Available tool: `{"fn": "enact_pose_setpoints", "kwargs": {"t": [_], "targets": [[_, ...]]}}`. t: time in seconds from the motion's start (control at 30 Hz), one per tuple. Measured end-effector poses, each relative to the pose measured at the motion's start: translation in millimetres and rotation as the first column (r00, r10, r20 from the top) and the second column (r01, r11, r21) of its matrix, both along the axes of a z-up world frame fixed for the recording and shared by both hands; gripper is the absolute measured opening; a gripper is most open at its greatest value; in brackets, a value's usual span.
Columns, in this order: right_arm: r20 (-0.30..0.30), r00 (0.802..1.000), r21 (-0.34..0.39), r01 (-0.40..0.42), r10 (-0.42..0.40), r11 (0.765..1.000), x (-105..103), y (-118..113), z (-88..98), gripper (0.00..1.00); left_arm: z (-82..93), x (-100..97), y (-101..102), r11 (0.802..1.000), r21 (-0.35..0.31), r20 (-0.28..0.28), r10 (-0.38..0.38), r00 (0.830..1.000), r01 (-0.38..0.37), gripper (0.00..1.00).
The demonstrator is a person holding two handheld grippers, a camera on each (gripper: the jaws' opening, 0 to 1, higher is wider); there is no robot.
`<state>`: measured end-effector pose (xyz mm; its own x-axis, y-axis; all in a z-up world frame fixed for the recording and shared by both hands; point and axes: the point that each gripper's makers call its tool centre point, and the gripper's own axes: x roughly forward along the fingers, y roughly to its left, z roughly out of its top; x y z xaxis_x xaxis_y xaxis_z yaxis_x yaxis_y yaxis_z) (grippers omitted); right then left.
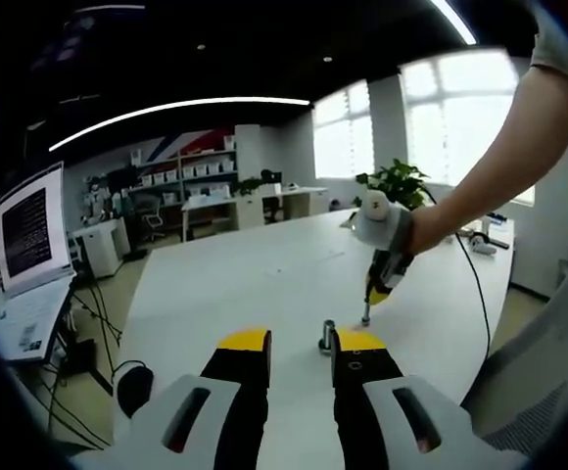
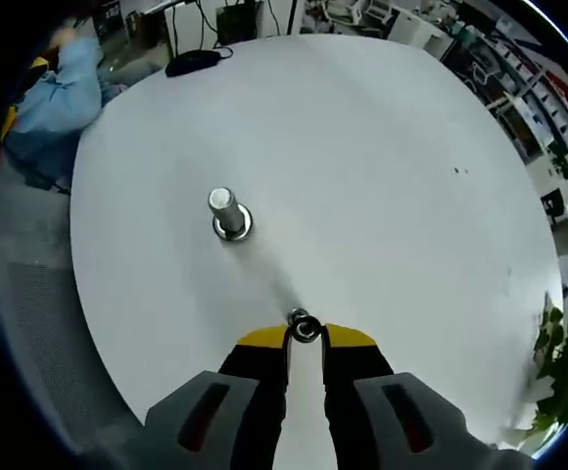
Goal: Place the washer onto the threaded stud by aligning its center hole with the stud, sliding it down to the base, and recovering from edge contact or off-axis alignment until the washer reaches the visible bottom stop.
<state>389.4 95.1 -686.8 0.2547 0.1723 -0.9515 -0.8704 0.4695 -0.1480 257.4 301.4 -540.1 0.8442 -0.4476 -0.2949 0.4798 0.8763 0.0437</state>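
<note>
Pinched at the tips of the right claw, the washer hangs well short of the stud upright on the white worktop; a tilted descent could catch its rim on the threads. Left claw stands open beside the stud, worktop bare all round.

Left gripper open, stud between tips, right gripper beyond

Silver washer pinched at right gripper tips, apart from upright stud on white table.
</note>
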Motion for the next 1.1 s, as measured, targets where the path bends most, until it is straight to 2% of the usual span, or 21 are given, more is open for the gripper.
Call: {"fn": "enact_pose_setpoints", "kwargs": {"t": [0.37,0.7,0.8,1.0,1.1], "targets": [[-0.006,1.0,0.0,0.005,-0.005,1.0,2,-1,-4.8,0.14,-2.2,0.7,0,1.0,-0.001,-0.008,-0.002,1.0,0.002,0.22],[-0.002,1.0,0.022,0.012,-0.012,1.0,-3,-4,2.7,0.19,-1.5,0.4,1,1.0,0.0,-0.006,0.001,1.0,-0.001,0.22],[0.006,1.0,0.032,0.022,-0.022,0.999,-6,-8,8.0,0.19,-0.8,0.3,1,1.0,0.0,-0.004,0.003,1.0,-0.003,0.22],[0.047,0.997,0.099,0.058,-0.063,0.993,-12,-12,27.4,0.2,-0.8,-0.1,-1,1.0,0.004,-0.001,-0.003,1.0,0.003,0.22],[0.093,0.993,0.145,0.062,-0.076,0.987,-14,-12,42.3,0.2,-2.0,-0.6,-3,1.0,0.007,-0.004,-0.011,1.0,0.011,0.22]]}}
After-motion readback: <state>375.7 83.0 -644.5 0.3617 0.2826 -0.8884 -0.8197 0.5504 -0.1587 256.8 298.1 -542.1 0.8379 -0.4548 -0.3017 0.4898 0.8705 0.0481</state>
